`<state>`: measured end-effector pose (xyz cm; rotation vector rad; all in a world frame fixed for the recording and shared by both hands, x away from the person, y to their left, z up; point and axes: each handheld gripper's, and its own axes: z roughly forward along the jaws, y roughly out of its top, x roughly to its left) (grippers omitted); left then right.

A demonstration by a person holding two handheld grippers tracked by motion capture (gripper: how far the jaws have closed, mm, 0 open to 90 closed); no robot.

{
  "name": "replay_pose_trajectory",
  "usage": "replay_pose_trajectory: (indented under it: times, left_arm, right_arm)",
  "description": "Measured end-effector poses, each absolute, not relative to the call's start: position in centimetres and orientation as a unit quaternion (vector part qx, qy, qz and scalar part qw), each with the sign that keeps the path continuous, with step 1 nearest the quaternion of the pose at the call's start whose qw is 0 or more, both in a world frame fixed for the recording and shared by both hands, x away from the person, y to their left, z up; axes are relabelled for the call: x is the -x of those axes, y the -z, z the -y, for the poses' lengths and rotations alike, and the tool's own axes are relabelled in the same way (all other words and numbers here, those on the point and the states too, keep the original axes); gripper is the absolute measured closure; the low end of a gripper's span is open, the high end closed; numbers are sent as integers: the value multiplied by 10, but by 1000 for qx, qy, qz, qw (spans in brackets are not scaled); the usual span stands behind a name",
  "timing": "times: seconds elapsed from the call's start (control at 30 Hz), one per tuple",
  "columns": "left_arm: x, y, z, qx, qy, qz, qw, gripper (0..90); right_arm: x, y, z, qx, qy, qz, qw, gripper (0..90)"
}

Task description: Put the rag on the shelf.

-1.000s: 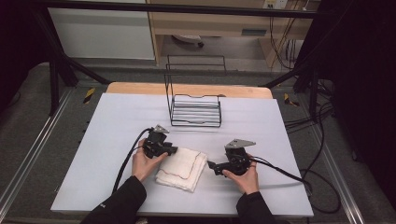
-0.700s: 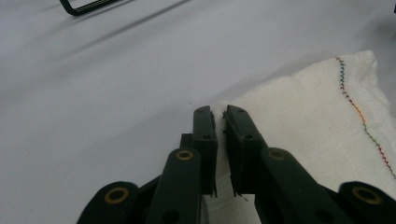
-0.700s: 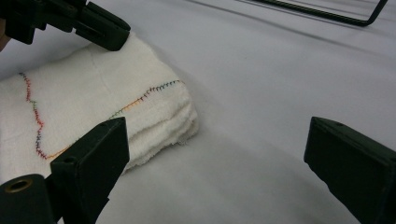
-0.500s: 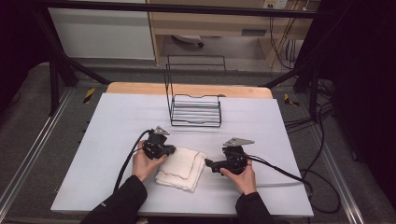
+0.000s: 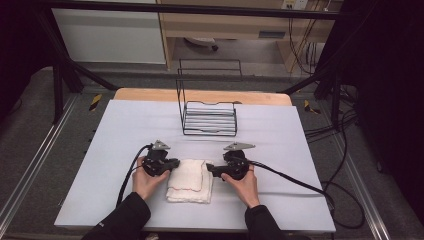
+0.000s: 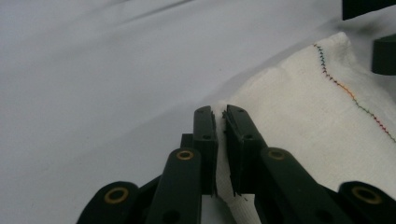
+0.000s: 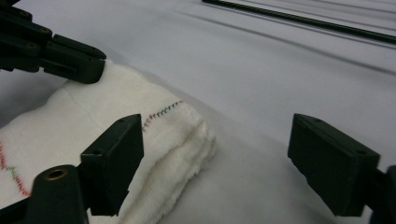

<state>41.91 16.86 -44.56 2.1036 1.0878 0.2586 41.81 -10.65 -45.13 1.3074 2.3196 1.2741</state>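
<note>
Folded towel (image 5: 190, 180) lies on table (image 5: 300, 200) betw. both grippers. L gripper (image 6: 221, 122) clenched on towel's edge. R gripper (image 7: 215, 163) released, jaws just been closing, straddling far corner, not pinching yet. Rack (image 5: 209, 117) untouched; lift/move still left, I'd judge.

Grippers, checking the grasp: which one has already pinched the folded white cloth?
The left gripper: its jaws are clamped on the cloth's edge. The right gripper has wide jaws, closing lately, only straddling a corner.
</note>
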Motion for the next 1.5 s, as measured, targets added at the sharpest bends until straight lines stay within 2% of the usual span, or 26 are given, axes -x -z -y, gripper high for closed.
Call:
replay_pose_trajectory:
  times: [0.13, 0.33, 0.97, 1.2, 1.5]
  left_arm:
    - [-419, 447, -168, -823, -108, -416, 371, 805]
    - [-421, 447, -170, -822, -101, -417, 374, 789]
    - [-421, 448, -171, -818, -92, -421, 380, 804]
    - [-421, 446, -172, -816, -91, -422, 385, 831]
    - [-415, 431, -177, -801, -101, -416, 419, 835]
  right_arm:
    - [-424, 457, 99, -438, -422, -786, 110, 302]
    - [-423, 459, 96, -441, -427, -783, 101, 455]
    - [-418, 458, 91, -455, -425, -780, 59, 797]
    - [-416, 457, 91, -452, -426, -781, 66, 831]
    - [-412, 445, 94, -441, -444, -777, 69, 834]
